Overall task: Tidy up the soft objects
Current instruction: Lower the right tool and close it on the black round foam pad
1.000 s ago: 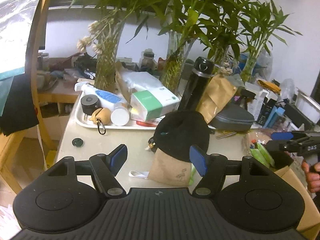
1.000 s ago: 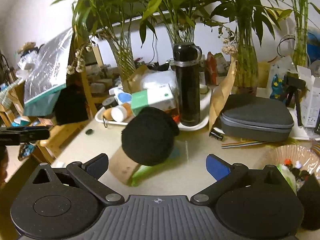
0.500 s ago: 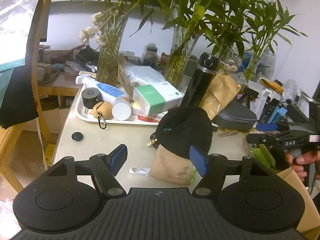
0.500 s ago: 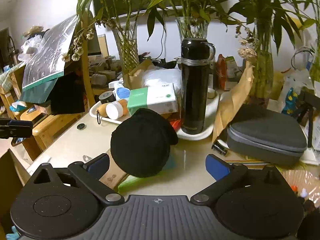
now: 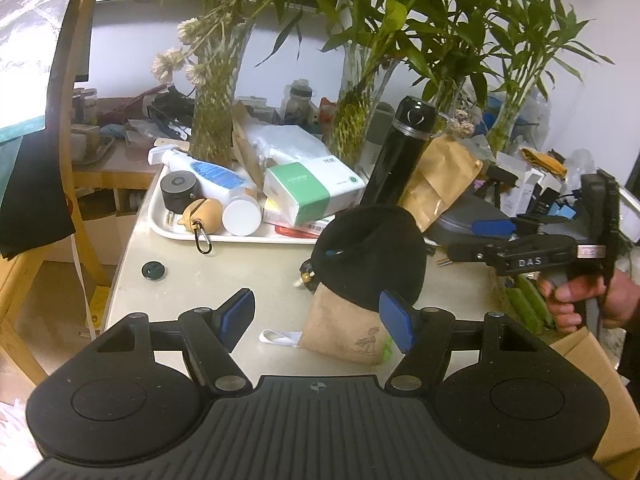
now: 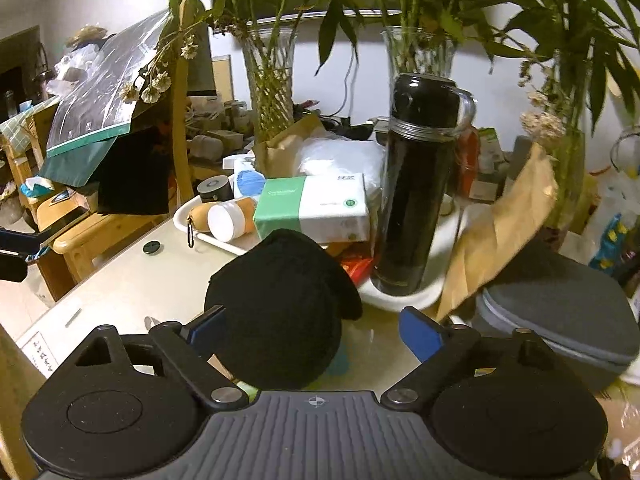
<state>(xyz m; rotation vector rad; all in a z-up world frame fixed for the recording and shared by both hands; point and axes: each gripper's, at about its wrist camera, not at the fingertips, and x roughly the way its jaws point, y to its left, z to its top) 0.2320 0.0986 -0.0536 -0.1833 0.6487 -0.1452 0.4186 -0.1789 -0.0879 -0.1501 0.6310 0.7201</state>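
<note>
Black knit hat [image 5: 370, 256] sits slumped on the table [image 5: 240, 272] in the left wrist view, draped over the top of a tan pouch [image 5: 344, 332], just in front of the white tray [image 5: 160, 220]; the left gripper [image 5: 316, 316] hangs back with its jaws spread and nothing between them; off to the right a hand [image 5: 580, 300] holds the right gripper [image 5: 476, 236], side-on, aimed at the hat.

Right wrist view: the hat [image 6: 276, 308] fills the middle, sitting between the right gripper's [image 6: 316, 332] blue pads but off toward the left pad; its jaws have just been closing a bit, yet they're wide apart and not pinching anything. The black thermos [image 6: 416, 184] stands right behind on the tray.

Probably the move is a grab on the hat; best to centre it first, go low enough to catch a thick fold, squeeze only the knit so the pouch stays put, and lift straight up clear of the thermos.
</note>
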